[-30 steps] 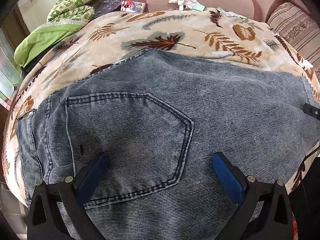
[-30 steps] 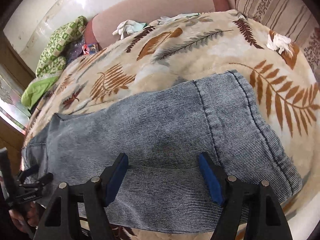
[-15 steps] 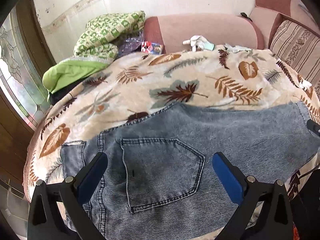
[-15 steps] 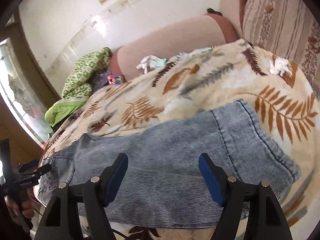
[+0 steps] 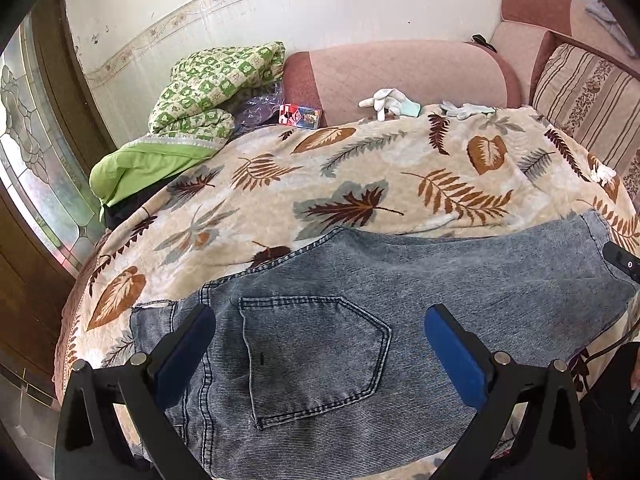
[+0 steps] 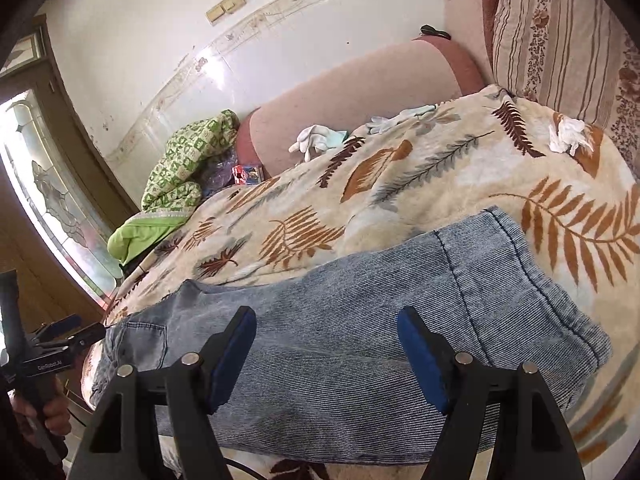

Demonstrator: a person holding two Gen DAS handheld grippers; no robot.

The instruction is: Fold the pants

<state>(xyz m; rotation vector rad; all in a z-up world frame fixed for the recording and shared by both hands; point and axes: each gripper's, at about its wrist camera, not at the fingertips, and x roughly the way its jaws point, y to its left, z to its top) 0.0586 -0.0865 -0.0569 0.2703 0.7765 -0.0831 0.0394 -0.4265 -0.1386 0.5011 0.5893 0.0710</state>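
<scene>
I see the folded jeans (image 5: 400, 320) lying flat on the leaf-print blanket (image 5: 360, 172); my left gripper (image 5: 320, 344) and right gripper (image 6: 326, 356) hover above them, jaws apart, holding nothing

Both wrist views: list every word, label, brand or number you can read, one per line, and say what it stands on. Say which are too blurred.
"GenRobot.AI" on the handle of the left gripper, seen in the right wrist view.
Small red and blue box beside the green quilt: printed front, too small and blurred to read.
Jeans: no readable label.
</scene>
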